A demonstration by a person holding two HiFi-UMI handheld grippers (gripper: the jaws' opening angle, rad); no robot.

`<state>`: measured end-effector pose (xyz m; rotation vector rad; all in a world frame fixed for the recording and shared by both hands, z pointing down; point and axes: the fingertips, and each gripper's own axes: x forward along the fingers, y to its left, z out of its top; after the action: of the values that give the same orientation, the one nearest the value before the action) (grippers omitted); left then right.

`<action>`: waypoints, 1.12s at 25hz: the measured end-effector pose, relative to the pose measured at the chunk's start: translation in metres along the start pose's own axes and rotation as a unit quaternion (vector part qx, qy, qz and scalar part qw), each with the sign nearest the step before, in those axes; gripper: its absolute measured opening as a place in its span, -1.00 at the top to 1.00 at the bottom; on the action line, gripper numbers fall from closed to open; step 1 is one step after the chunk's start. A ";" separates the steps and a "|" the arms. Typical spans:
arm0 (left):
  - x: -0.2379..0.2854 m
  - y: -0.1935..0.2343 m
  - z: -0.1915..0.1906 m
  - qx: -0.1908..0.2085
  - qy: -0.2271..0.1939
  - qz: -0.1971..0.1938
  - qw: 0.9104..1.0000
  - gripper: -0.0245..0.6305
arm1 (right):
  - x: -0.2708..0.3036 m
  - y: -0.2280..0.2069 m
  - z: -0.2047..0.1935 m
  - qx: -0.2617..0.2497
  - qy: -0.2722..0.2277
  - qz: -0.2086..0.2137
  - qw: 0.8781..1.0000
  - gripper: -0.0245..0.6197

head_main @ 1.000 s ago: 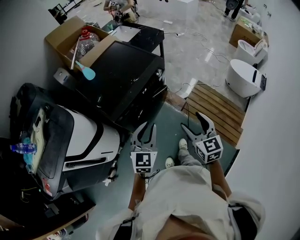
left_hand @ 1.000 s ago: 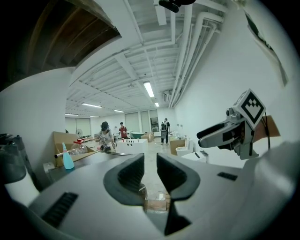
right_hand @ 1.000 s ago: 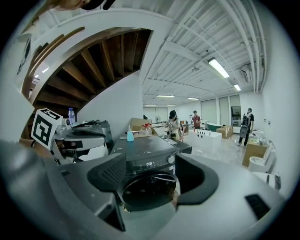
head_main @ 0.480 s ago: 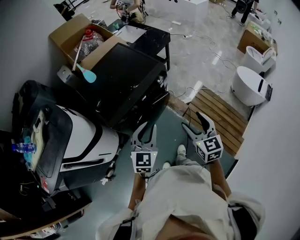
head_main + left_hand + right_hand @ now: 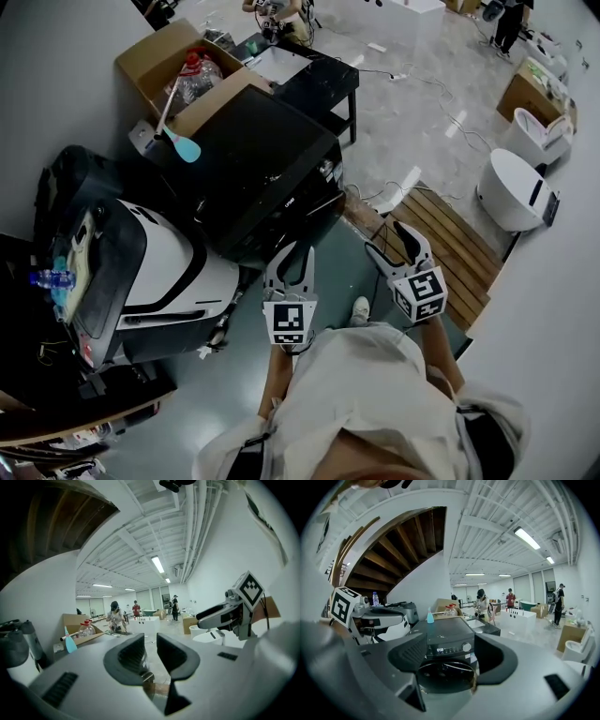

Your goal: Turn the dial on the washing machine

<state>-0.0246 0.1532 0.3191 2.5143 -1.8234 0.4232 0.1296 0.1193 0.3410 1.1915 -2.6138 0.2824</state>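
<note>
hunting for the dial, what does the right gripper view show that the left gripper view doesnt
Only the right gripper view: the washing machine front, with its dial, lit display and round door, framed by the right claw, whose jaws, open and empty, have just been closing. Only the left gripper view: the right claw from outside, and a look along the left claw, open and empty. Both: the cardboard box, the blue-headed tool and people beyond.

Glossy dark washing machine, slatted wooden platform.
</note>
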 end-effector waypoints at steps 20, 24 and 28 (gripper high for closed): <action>0.052 0.008 0.001 -0.009 0.005 0.010 1.000 0.68 | 0.041 -0.039 0.010 -0.012 0.010 0.018 1.000 -0.04; 0.078 0.018 0.003 -0.011 0.003 -0.002 1.000 0.68 | 0.058 -0.052 0.014 -0.007 0.013 0.006 1.000 -0.03; 0.099 0.031 0.003 -0.013 0.002 -0.010 1.000 0.68 | 0.078 -0.062 0.020 -0.007 0.015 0.000 1.000 -0.02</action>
<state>-0.0245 0.0502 0.3338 2.5109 -1.7881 0.4002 0.1241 0.0183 0.3500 1.1740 -2.5857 0.2796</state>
